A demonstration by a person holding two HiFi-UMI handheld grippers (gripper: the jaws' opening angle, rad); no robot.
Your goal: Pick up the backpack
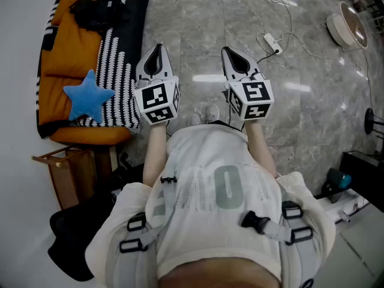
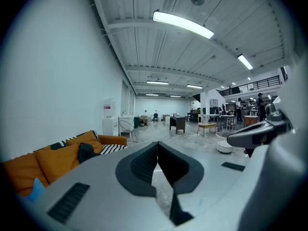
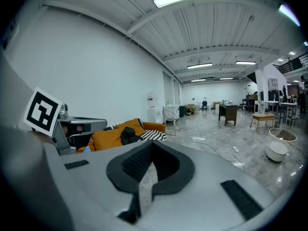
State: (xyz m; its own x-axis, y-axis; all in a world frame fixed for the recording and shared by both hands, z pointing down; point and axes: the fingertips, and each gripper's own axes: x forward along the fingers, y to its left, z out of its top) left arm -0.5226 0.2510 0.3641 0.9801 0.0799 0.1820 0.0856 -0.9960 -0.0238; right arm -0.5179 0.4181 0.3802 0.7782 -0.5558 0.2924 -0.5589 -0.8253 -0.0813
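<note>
1. The left gripper (image 1: 157,48) is held out level over the grey stone floor (image 1: 240,17), left of centre in the head view. Its fingers (image 2: 144,162) are together with nothing between them.
2. The right gripper (image 1: 228,51) is held out beside it, right of centre. Its fingers (image 3: 139,163) are also closed on nothing.
3. Each gripper carries a marker cube: one (image 1: 157,101) on the left and one (image 1: 252,98) on the right, just above the person's forearms.
4. The black backpack (image 1: 90,11) lies on the orange sofa (image 1: 72,47) in the upper left of the head view. It is well apart from both grippers.
5. In the left gripper view the backpack (image 2: 86,152) sits among orange cushions at the lower left. In the right gripper view it (image 3: 129,135) shows left of centre, beyond the closed fingers.
6. A black-and-white striped blanket (image 1: 120,71) covers the sofa's right edge, close beside the left gripper.
7. A blue star cushion (image 1: 89,98) rests on the sofa's near end, at the left of the frame.
8. A white power strip (image 1: 271,41) with its cable lies on the floor in the upper right, apart from the right gripper.
9. The person's shoes (image 1: 204,114) show between the two cubes.
</note>
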